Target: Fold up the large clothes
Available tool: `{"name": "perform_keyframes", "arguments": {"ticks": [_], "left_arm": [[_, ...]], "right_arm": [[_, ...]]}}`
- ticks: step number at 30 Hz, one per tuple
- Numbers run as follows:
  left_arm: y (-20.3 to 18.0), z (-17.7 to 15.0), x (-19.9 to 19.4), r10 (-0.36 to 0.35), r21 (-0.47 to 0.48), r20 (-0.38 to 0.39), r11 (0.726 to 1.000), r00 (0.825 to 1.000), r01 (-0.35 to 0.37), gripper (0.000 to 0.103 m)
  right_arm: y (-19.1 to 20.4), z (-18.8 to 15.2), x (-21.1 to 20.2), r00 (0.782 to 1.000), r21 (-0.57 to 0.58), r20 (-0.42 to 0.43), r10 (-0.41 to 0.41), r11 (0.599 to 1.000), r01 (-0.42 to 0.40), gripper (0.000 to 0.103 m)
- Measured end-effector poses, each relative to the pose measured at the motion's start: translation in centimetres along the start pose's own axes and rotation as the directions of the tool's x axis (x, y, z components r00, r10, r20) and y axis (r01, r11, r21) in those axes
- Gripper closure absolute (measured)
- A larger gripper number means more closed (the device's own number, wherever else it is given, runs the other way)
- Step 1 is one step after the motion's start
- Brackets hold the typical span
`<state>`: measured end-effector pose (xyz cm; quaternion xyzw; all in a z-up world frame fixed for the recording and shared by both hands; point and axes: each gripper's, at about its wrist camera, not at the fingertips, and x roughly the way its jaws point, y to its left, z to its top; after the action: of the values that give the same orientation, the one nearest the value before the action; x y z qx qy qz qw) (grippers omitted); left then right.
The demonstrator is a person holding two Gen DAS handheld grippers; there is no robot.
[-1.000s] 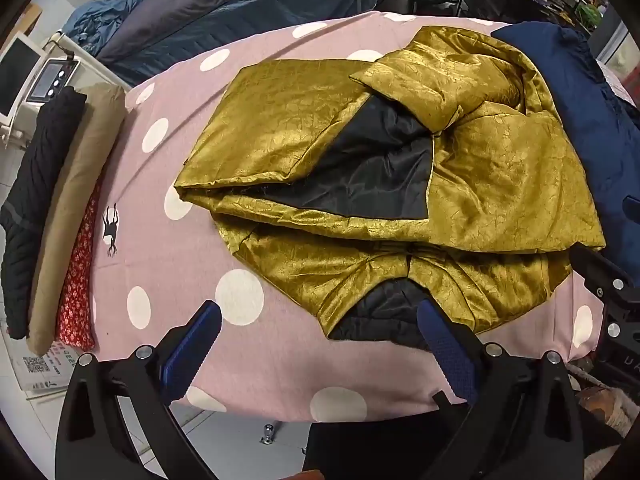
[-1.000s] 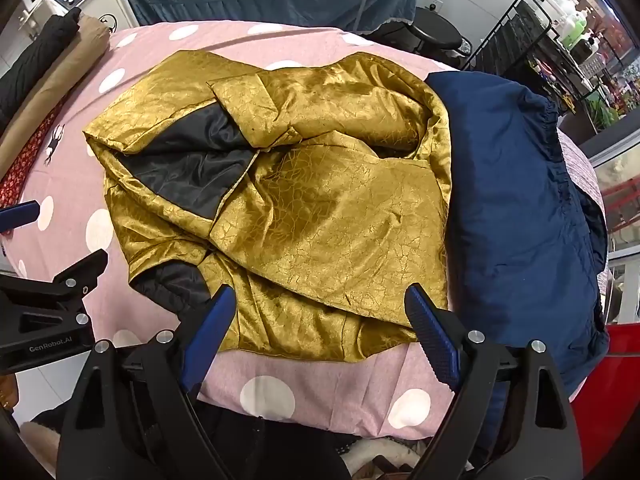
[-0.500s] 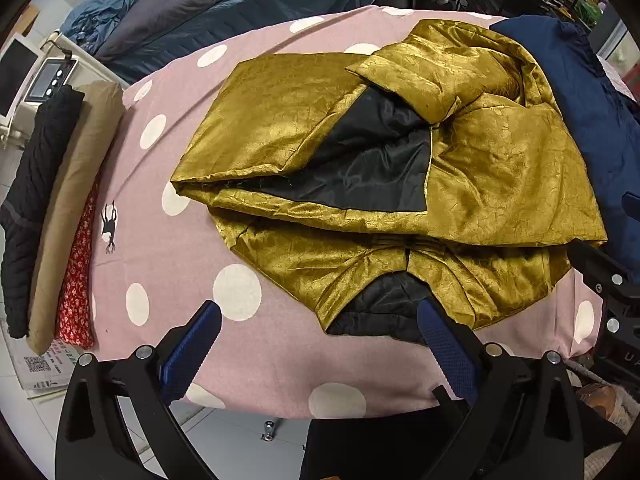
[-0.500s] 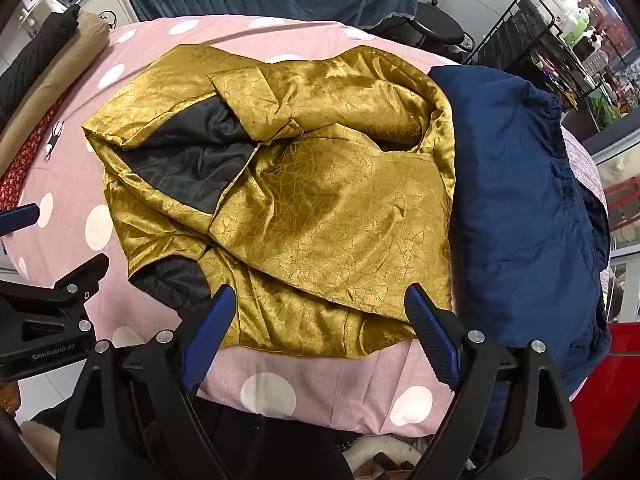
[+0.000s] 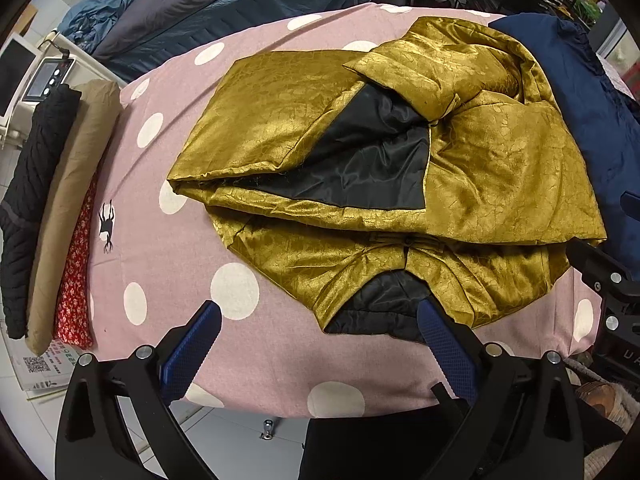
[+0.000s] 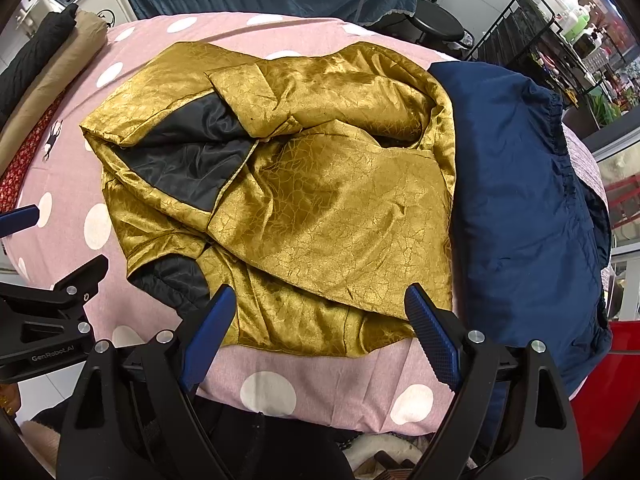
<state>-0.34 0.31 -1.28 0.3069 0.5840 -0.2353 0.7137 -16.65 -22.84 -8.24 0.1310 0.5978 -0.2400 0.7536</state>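
Observation:
A gold jacket [image 5: 500,176] with black lining [image 5: 368,160] lies partly folded on the pink polka-dot table cover [image 5: 240,292]; it also shows in the right wrist view [image 6: 332,208]. My left gripper [image 5: 320,344] is open and empty, hovering over the table's near edge by the jacket's near hem. My right gripper [image 6: 320,328] is open and empty above the jacket's near edge. Each gripper's black frame shows at the side of the other's view.
A dark blue garment [image 6: 520,200] lies at the right of the jacket, touching it. Folded black, tan and red clothes [image 5: 60,200] are stacked at the table's left edge. A bed, a stool [image 6: 436,26] and a wire rack stand behind.
Both grippers have moved slightly nearer to the jacket, so it sits a little lower in both views. The jaws have stayed open. The jacket has not moved.

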Motion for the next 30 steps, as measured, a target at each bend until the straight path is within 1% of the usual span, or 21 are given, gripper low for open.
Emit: {"name": "perform_keyframes", "arguments": {"ticks": [30], "left_arm": [[0.12,-0.26,-0.02,0.002,0.0,-0.005,1.0,1.0,-0.002,0.007]], "right_arm": [[-0.01,-0.04,-0.03,1.0,-0.001,-0.001,0.0,1.0,0.0,0.018]]}}
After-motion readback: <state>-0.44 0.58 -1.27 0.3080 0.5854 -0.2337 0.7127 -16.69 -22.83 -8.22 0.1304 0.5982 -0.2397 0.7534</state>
